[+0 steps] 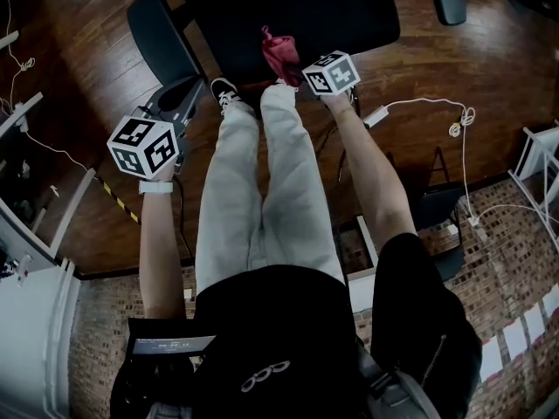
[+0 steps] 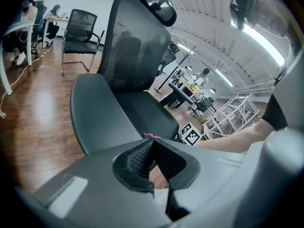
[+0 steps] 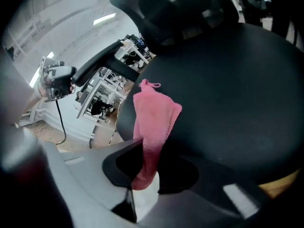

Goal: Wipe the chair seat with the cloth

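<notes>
Pinching the limp pink cloth [image 3: 154, 115] by one end, my right claw [image 3: 145, 151] holds it at the chair seat [image 3: 228, 94] front edge; soft and light, it'll likely bunch. My left claw [image 2: 151, 148] is closed, empty.

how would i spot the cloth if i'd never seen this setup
Start at the big black office chair seat at the top of the head view. At its near edge, the right hand-held gripper is shut on a small crumpled cloth. It is the only pink thing in sight, bright against the black seat.
</notes>
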